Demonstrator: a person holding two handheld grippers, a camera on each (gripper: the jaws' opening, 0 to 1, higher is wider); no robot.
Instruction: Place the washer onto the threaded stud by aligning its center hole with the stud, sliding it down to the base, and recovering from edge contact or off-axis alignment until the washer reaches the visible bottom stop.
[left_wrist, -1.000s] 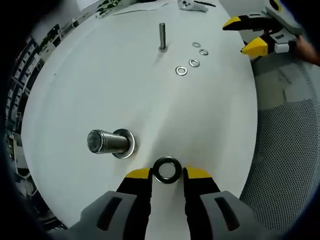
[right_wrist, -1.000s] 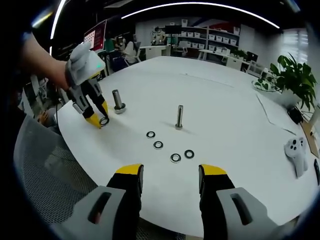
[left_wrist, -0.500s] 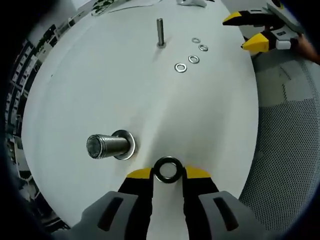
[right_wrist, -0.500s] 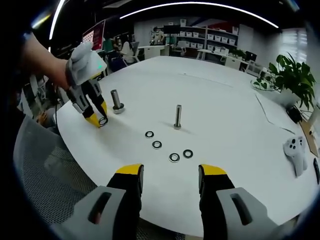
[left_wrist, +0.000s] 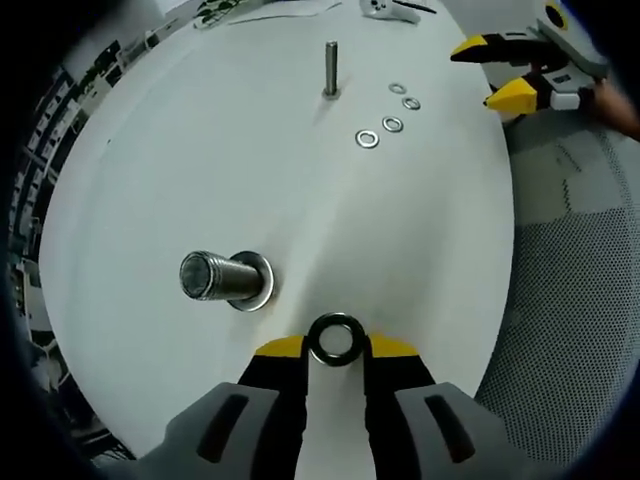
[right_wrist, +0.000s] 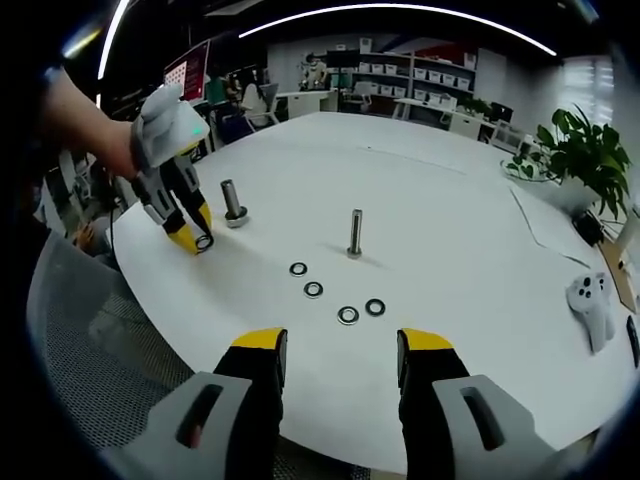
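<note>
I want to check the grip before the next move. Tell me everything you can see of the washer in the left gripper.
The washer is a dark metal-looking ring with a round center hole, pinched at its edges between the yellow tips of the left gripper. It sits just above the white table, beside the thick stud, not yet on it. In the right gripper view it shows small at those tips.

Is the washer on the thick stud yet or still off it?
Off. The washer sits pinched in the left gripper, beside the thick stud.
</note>
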